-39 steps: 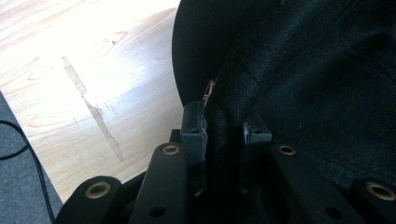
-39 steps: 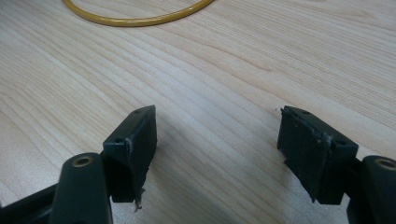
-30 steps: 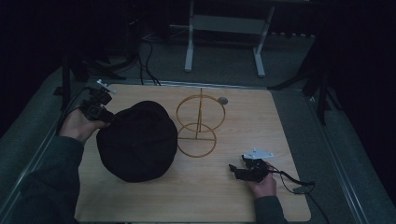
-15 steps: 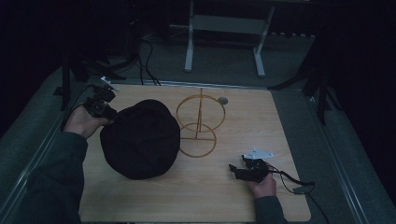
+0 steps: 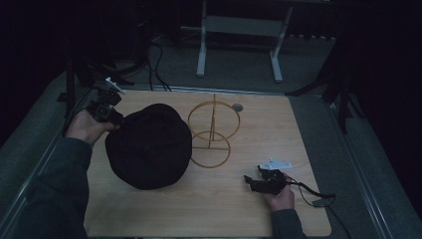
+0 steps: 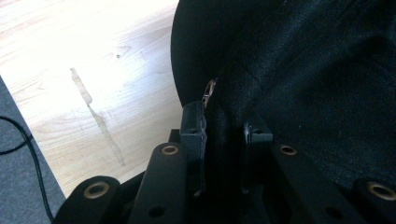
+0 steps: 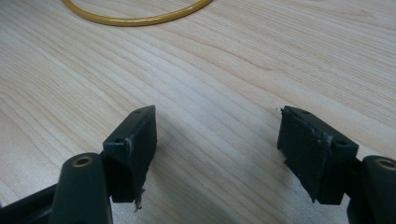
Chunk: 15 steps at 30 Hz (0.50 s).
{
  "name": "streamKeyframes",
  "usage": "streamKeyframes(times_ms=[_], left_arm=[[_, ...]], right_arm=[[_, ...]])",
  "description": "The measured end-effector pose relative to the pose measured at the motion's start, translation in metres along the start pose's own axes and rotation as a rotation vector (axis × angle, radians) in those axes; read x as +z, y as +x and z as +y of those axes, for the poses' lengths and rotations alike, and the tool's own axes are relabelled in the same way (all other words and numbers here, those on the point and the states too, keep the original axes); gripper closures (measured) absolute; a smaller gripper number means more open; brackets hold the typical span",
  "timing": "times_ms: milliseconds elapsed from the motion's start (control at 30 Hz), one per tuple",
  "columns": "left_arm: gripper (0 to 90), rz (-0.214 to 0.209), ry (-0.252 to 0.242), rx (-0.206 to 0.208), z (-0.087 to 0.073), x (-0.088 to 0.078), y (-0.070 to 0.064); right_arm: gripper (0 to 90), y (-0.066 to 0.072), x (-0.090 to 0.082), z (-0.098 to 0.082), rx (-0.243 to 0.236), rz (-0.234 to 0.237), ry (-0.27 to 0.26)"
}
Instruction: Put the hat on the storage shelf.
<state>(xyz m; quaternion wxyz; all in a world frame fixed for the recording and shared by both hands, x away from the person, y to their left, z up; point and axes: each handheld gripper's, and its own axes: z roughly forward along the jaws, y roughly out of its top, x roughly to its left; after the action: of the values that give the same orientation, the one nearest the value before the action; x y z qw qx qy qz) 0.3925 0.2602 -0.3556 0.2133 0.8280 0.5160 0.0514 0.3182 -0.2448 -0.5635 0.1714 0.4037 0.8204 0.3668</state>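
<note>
The right gripper (image 7: 217, 154) hovers low over the pale wood-grain table top (image 7: 243, 60), its two black jaws standing wide apart with nothing but bare wood between them. Its dark shadow falls on the boards below the jaws. At the view's upper edge lies an arc of a thin yellow ring (image 7: 135, 19), probably metal, flat on the table and well apart from the jaws.

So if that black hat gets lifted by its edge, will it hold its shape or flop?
Probably flop: the hat is cloth, and its edge bunches between the left gripper jaws. It looks light and unlikely to slip from that pinch.
</note>
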Motion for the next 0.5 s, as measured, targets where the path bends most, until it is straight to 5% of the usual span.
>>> streamKeyframes(times_ms=[500], left_arm=[[75.4, -0.035, -0.030, -0.024, 0.008, -0.024, 0.006]], right_arm=[[28.5, 0.000, 0.000, 0.000, -0.001, 0.000, 0.001]])
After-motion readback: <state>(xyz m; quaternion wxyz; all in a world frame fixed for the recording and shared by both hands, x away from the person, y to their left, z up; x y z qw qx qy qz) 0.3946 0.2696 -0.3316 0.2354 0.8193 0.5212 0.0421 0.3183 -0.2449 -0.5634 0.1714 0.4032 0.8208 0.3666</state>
